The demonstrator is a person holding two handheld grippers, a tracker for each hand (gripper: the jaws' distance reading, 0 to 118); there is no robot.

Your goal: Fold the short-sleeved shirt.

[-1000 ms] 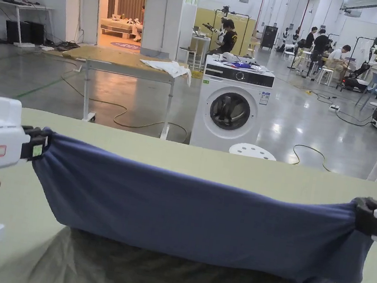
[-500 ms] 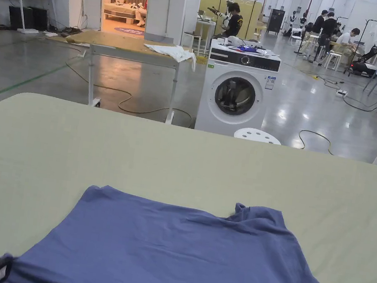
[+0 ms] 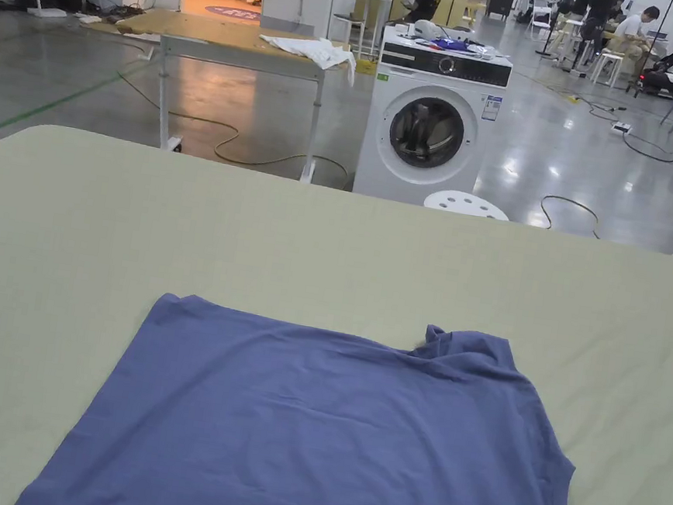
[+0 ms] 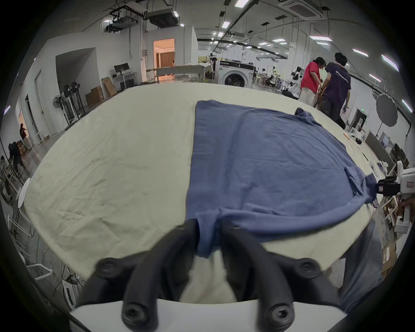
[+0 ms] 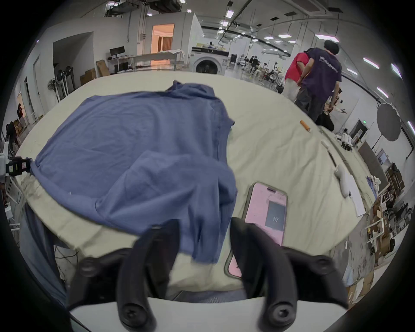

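**Shirt spread flat, no fold made yet**

We have the blue shirt (image 3: pixel 326 428) lying open on the green table (image 3: pixel 328 248), its near corners at the table's near edge. Our left gripper (image 4: pixel 208 226) pinches one corner. Our right gripper (image 5: pixel 204 224) has cloth between its jaws, though whether they press it we cannot tell. All folds remain.

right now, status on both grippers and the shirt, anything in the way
Left gripper shut on near shirt corner. Right gripper jaws apart, cloth loose between. Blue shirt flat on table. Phone beside right corner.
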